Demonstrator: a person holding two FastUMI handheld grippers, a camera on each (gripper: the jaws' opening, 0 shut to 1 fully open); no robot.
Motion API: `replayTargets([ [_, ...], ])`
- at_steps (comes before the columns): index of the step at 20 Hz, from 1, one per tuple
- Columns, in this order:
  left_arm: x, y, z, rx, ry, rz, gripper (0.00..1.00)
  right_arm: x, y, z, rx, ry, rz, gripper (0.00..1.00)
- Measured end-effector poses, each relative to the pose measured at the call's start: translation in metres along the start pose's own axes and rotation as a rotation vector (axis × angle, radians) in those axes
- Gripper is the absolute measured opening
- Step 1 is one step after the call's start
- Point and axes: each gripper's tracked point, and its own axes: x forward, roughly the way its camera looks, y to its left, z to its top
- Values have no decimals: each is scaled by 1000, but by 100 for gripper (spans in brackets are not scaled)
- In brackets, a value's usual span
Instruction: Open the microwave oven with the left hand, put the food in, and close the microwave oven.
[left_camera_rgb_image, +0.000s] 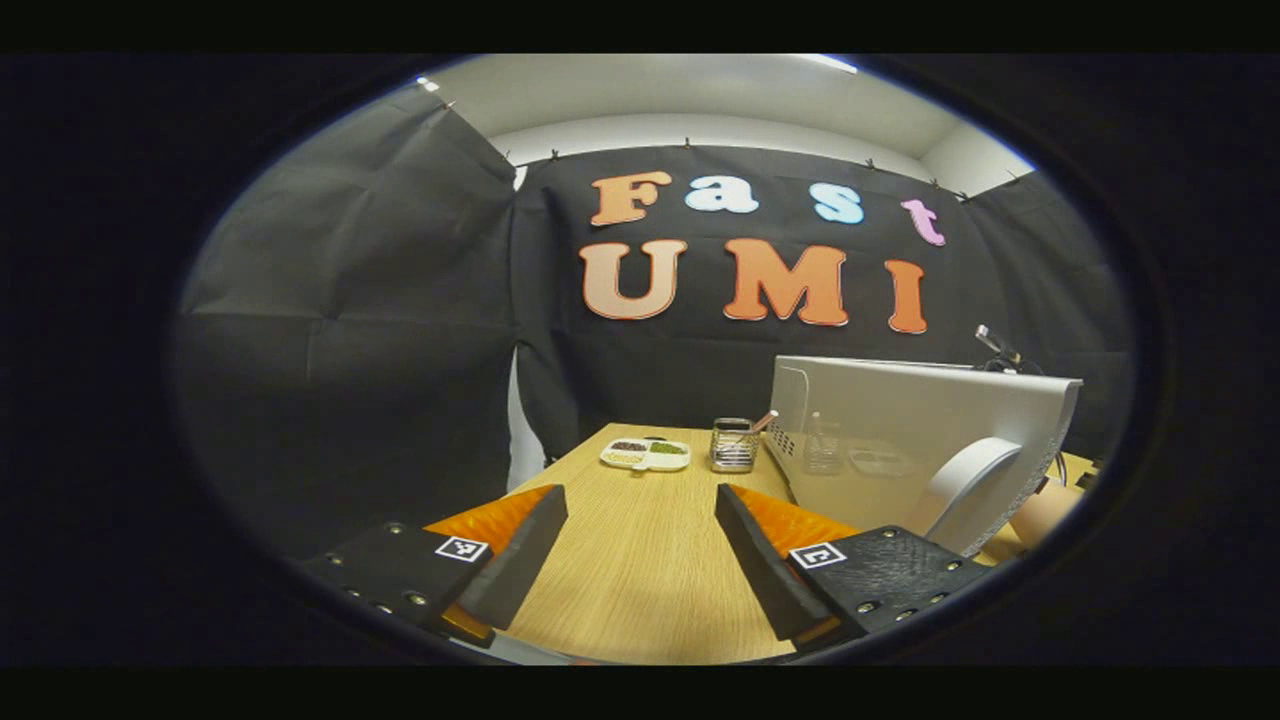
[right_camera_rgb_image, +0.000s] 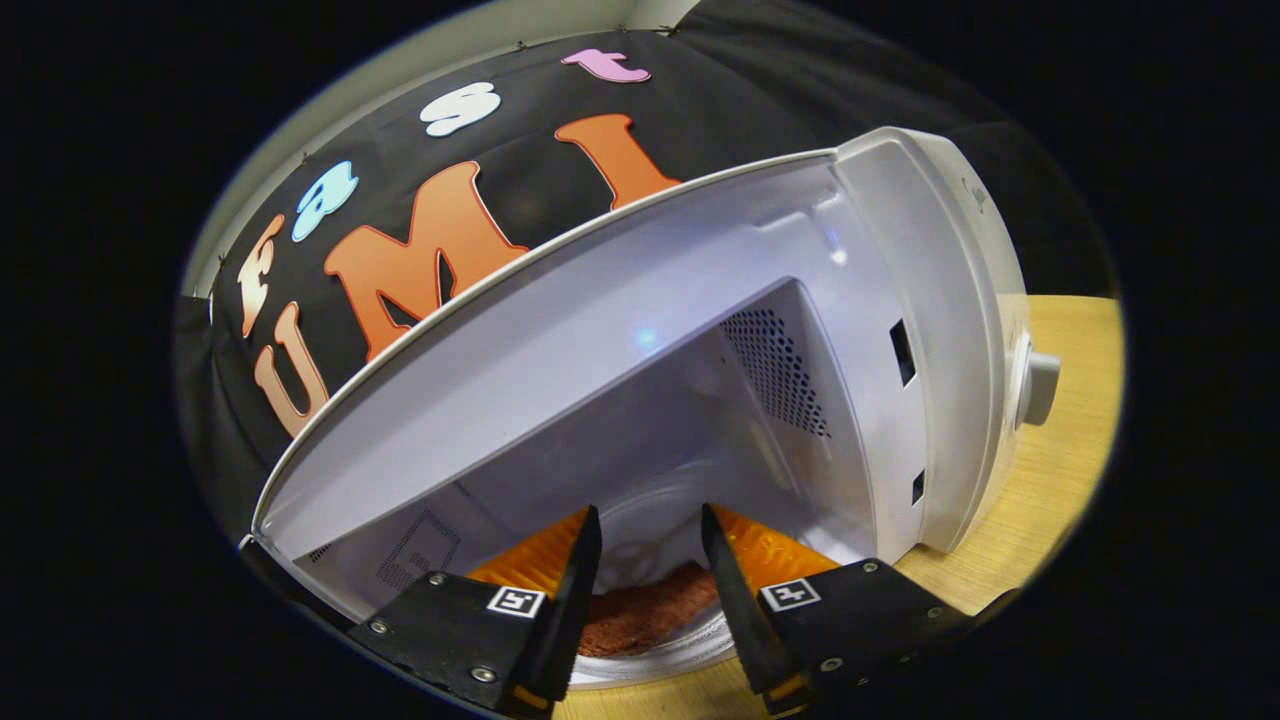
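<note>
The white microwave (right_camera_rgb_image: 930, 300) stands with its door (left_camera_rgb_image: 900, 430) swung open. In the left gripper view I see the door's outer face and its curved handle (left_camera_rgb_image: 970, 490), to the right of my left gripper (left_camera_rgb_image: 640, 492). That gripper hovers open over the wooden table (left_camera_rgb_image: 640, 580) and holds nothing. My right gripper (right_camera_rgb_image: 650, 510) reaches into the cavity, tilted. Its fingers stand apart over a white plate (right_camera_rgb_image: 650, 665) of reddish-brown food (right_camera_rgb_image: 640, 615) on the cavity floor. The plate's sides run under both fingers, and I see no finger pressing on it.
A small divided dish (left_camera_rgb_image: 645, 454) with food and a metal wire holder (left_camera_rgb_image: 733, 445) sit at the table's far end. The microwave's knob (right_camera_rgb_image: 1040, 385) juts from its control panel, and a perforated vent (right_camera_rgb_image: 780, 370) marks the cavity's right wall. Black cloth walls close the booth.
</note>
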Motion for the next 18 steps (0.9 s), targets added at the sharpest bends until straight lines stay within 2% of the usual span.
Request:
replayTargets([
  [1,0,-1,1,-1,-1,1,92,-4,-1,5,-31,-8,-1,76],
  [3,-1,-3,1,-1,1,4,94,-14,0,12,-100,-18,14,91],
  [4,-1,-4,0,2,4,5,94,-21,3,16,-139,-23,28,93],
  [7,-4,-7,2,6,5,3,92,-46,9,25,-250,-32,84,95],
  [12,-11,-8,14,-8,-35,11,94,-92,2,43,-407,-20,156,95],
  [15,-12,-9,18,24,-44,15,93,-121,-8,72,-466,-38,182,95],
  [18,-11,-12,23,13,-64,13,93,-151,-21,113,-492,-70,188,95],
])
